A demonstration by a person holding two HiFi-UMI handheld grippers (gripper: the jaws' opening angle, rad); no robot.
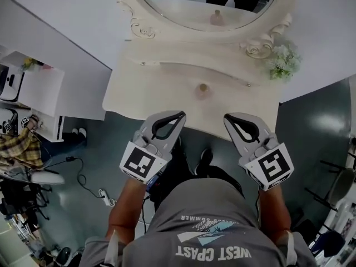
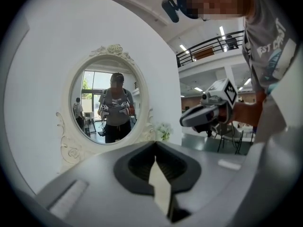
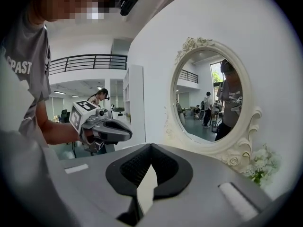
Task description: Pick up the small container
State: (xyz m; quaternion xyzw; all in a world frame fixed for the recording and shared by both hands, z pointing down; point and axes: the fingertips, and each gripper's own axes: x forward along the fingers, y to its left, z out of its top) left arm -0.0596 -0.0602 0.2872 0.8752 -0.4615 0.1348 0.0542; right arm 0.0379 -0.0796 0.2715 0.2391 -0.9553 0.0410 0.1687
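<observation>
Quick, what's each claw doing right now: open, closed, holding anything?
Grey left claw: closed, holding nothing.
Grey right claw: closed, holding nothing.

Before you, an ornate oval mirror (image 1: 206,4) tops a cream dressing table (image 1: 156,88), white flowers (image 1: 283,63) at its right corner.

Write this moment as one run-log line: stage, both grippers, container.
stage: before reach | left gripper: shut, empty | right gripper: shut, empty | container: on dresser, untouched
</observation>
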